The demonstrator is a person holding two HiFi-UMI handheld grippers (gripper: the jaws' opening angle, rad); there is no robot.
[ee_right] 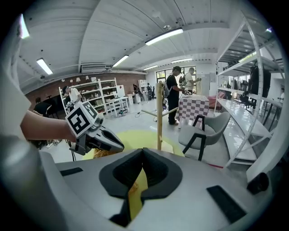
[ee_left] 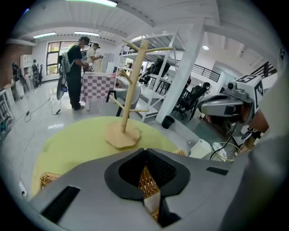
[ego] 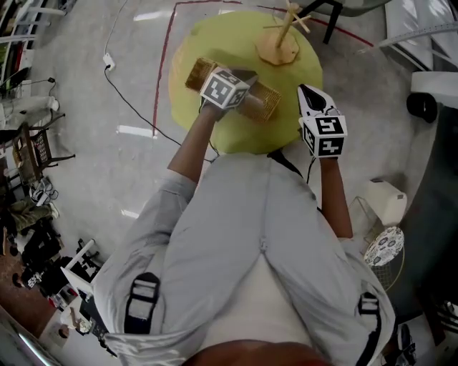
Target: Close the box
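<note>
Light is bright and even and comes from above. Long ceiling strip lights point(ee_right: 165, 36) glow white in the upper part of the right gripper view. Another strip point(ee_left: 90, 2) burns out at the top edge of the left gripper view, where a window point(ee_left: 54, 46) at the upper left is also overexposed. In the head view, pale glare patches point(ego: 136, 131) lie on the floor point(ego: 86, 93) at the left, and the yellow-green tabletop point(ego: 186, 71) carries only soft shadows. Both gripper views are fisheye, with black corners and a white post point(ee_left: 185, 76) leaning at the right. The left tool point(ee_left: 144, 151) and right tool point(ee_right: 142, 150) sit close to the lens, slightly soft, their inner pads dark.
</note>
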